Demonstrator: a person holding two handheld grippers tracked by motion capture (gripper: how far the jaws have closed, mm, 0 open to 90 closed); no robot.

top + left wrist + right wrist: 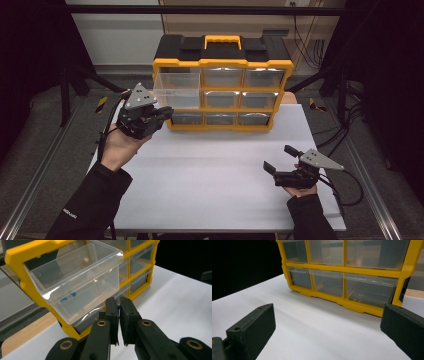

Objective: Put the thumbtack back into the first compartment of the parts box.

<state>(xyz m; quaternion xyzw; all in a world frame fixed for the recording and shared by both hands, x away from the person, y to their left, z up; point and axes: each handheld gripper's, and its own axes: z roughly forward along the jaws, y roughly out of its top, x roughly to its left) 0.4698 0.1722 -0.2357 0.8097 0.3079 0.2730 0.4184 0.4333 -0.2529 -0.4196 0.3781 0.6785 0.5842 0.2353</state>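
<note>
A yellow and black organizer (pixel 223 63) with clear drawers stands at the back of the white table. Its top-left drawer (pixel 176 90) is pulled far out and looks empty; in the left gripper view this drawer (pixel 80 282) hangs just above and left of my jaws. My left gripper (pixel 167 112) is held off the table at the cabinet's lower left, under the drawer. The left gripper (pixel 119 301) is shut, with a thin slit between its pads; a tiny blue speck at the tips is too small to identify. My right gripper (pixel 278 157) rests low at the right, open and holding nothing.
The other drawers (pixel 369 288) are pushed in. The white table (pixel 210 175) spreads in front of the cabinet, between the two hands. A yellow carry handle (pixel 222 40) tops the cabinet. Dark frame bars and cables flank both sides of the table.
</note>
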